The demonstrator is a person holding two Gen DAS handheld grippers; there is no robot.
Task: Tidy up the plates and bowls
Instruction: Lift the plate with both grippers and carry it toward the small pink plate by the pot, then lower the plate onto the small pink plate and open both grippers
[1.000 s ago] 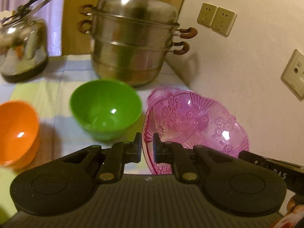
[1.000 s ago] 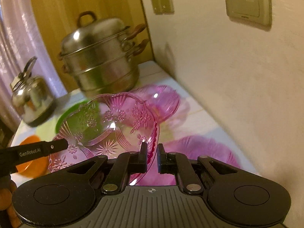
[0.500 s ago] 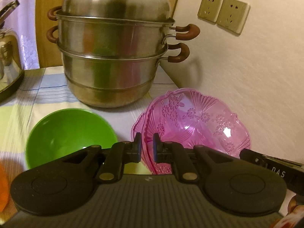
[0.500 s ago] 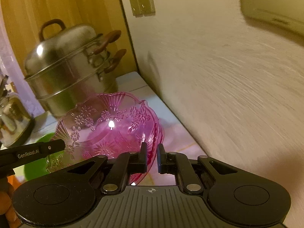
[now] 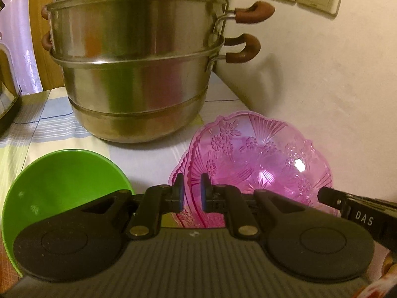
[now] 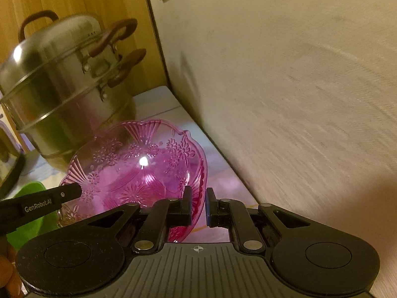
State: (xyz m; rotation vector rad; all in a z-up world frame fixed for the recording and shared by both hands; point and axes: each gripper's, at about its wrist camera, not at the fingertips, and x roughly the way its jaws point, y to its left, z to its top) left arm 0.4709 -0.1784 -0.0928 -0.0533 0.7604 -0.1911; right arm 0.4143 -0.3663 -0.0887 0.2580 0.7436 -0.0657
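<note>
Since a second ago, the pink bowl [image 5: 258, 159] has been carried toward the steamer pot [image 5: 134, 74], over a second pink dish. Its opposite rims are pinched by the nearly shut left gripper [image 5: 190, 193] and right gripper [image 6: 198, 206]. It should be lowered level, both rims released together, clear of the green bowl [image 5: 57, 186].
</note>
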